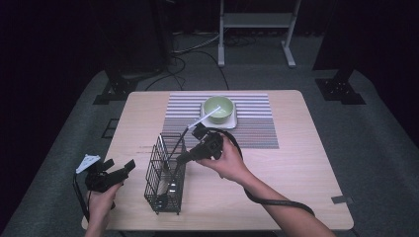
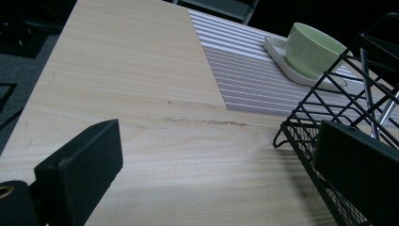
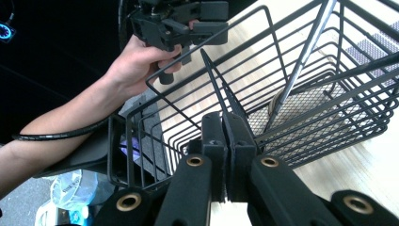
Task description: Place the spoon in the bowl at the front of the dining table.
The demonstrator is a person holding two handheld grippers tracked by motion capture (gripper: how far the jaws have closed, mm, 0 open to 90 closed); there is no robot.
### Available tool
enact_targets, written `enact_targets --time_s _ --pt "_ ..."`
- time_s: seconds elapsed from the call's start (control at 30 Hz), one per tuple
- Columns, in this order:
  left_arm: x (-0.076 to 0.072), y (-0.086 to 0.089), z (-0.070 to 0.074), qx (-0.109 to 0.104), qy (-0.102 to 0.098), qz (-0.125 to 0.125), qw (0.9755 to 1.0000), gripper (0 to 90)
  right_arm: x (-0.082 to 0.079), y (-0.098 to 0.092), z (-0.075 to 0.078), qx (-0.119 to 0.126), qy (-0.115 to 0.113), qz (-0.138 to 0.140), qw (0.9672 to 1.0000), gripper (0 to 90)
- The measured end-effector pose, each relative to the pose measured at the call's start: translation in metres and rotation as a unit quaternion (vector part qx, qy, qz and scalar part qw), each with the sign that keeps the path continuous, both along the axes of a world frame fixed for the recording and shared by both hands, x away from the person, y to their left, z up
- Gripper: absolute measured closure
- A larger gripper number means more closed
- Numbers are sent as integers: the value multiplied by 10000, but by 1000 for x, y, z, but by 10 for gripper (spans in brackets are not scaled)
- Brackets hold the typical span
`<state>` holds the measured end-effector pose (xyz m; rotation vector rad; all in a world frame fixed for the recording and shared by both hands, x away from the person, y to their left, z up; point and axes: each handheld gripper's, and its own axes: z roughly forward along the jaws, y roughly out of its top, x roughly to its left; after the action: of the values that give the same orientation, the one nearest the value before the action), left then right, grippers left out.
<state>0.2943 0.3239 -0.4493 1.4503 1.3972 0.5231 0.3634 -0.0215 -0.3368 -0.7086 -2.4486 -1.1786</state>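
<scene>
A black wire basket (image 1: 165, 173) stands near the table's front left, with a metal utensil (image 3: 303, 56) leaning inside it. A white-handled utensil (image 1: 203, 117) slants up out of the basket toward the bowl. My right gripper (image 1: 179, 159) reaches into the basket's top from the right. In the right gripper view its jaws (image 3: 225, 117) are pressed together on a thin black utensil (image 3: 214, 80) that rises from between them. My left gripper (image 1: 121, 170) rests left of the basket, open, with bare tabletop between its fingers (image 2: 219, 141).
A light green bowl (image 1: 218, 108) sits on a white square dish (image 1: 230, 122) on a striped placemat (image 1: 257, 126) at the table's far middle. A crumpled bag (image 1: 88, 162) lies off the table's left edge. A cable trails from my right forearm across the front right.
</scene>
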Motion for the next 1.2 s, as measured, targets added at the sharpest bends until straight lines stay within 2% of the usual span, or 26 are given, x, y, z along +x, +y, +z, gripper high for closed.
enact_targets --time_s 1.2 --pt "0 1 0 31 21 -15 10000 10 8 -21 33 356 71 -291 9989 891"
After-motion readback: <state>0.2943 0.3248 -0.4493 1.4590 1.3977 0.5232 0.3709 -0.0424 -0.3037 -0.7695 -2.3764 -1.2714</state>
